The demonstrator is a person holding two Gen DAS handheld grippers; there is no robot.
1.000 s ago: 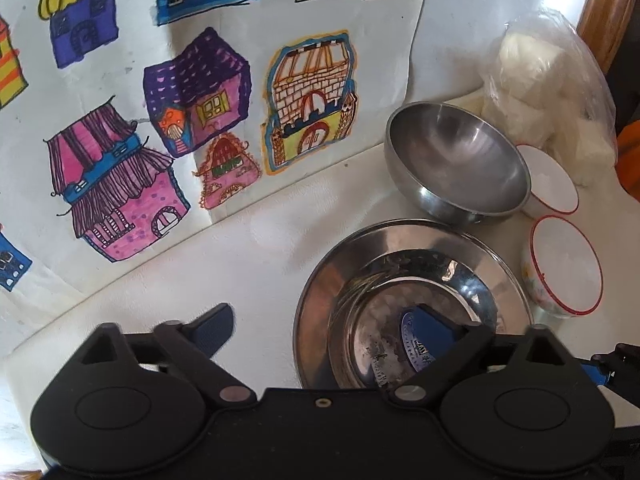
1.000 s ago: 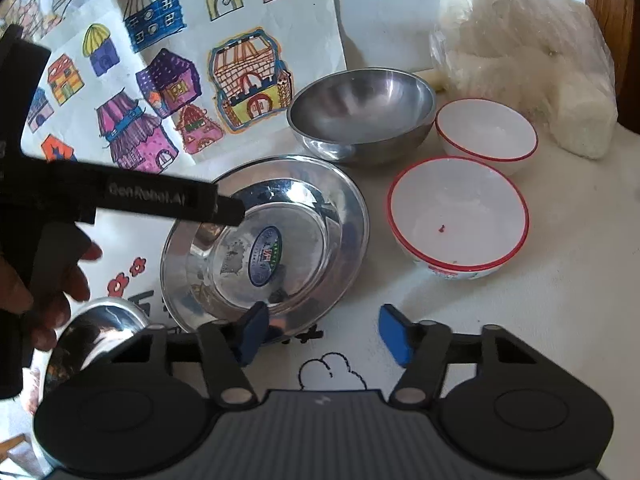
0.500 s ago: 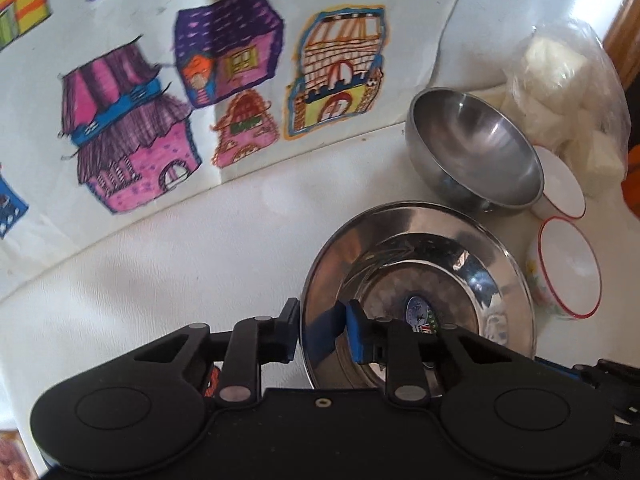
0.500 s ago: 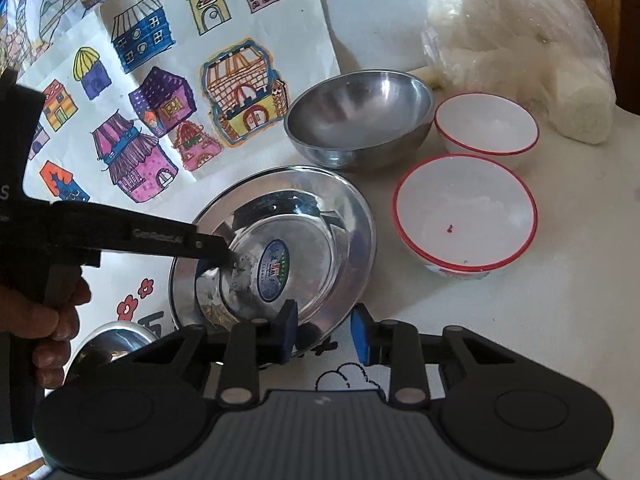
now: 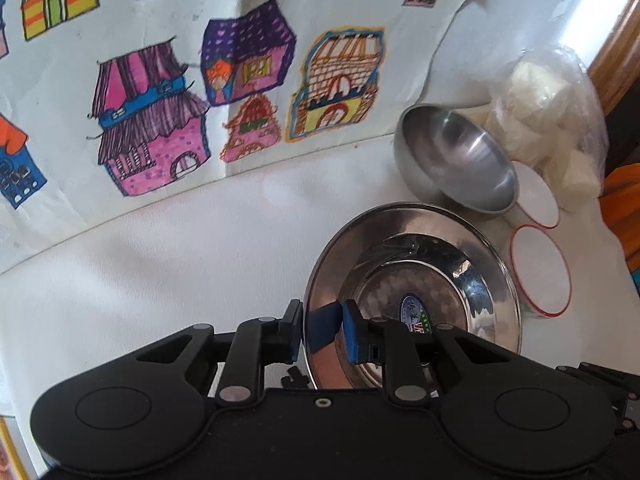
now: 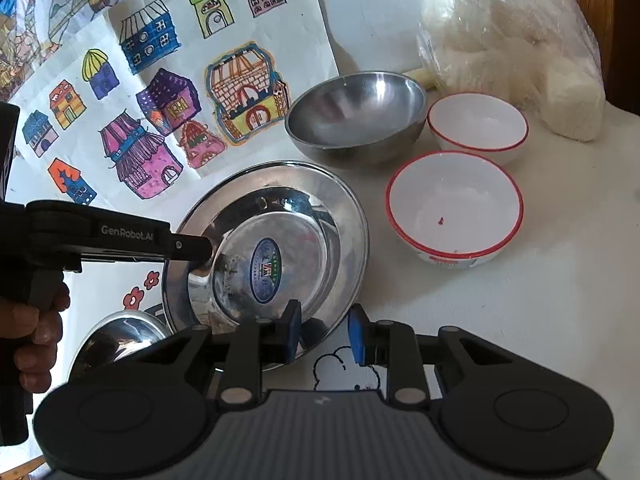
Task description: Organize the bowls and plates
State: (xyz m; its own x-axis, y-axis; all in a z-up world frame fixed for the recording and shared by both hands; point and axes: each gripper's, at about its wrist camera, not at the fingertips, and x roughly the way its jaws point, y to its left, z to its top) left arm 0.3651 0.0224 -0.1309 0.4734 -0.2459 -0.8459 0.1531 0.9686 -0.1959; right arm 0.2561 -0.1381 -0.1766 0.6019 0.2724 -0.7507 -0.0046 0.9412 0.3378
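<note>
- The steel plate (image 6: 280,216) lies on the white bench (image 6: 520,320), a round blue label at its middle, partly over a sheet of coloured house drawings (image 6: 160,92).
- The left hand-held gripper (image 5: 320,328) has just been closing; its jaws now stand narrow with the plate's left rim between them, one blue pad inside the plate and the other outside the rim, pinching it.
- In the right wrist view that same gripper reaches in from the left, held by a person's hand (image 6: 38,332), its tip on the plate's inner slope.
- The right hand-held gripper (image 6: 323,336) has just been closing too; its left pad lies over the plate's near rim and its right pad over the bench just beside it. Whether the pads press on the rim I cannot tell.
- Beyond the plate stands a steel bowl (image 6: 356,120), and to its right two white bowls with red rims (image 6: 454,208), close together.
- A clear bag of white lumps (image 6: 516,48) lies behind the bowls.
- Another steel dish (image 6: 120,336) shows at the lower left, partly under the plate.
</note>
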